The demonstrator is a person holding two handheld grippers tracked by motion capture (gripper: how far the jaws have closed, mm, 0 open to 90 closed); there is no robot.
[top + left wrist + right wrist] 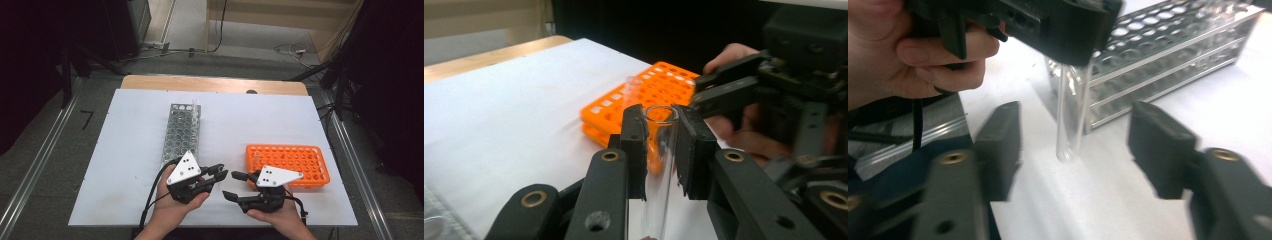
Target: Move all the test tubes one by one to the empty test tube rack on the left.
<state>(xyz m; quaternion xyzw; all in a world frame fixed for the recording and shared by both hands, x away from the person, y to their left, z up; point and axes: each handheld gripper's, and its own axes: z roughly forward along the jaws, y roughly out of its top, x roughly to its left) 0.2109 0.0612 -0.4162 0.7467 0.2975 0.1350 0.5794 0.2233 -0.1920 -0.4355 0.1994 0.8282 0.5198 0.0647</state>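
At the lower centre of the high view, your left gripper [216, 173] pinches the clear test tube [659, 150], its long axis upright; your right gripper [235, 185], jaws spread and empty, sits just right of it, with the orange rack [300, 165] beyond

Your metal rack [181, 131] lies at the table's [130, 150] centre, running toward twelve o'clock. The plastic rack [295, 162] sits at its four o'clock; one tube [194, 106] stands in the metal rack's far end.

no legible text, labels, brands or numbers on anything
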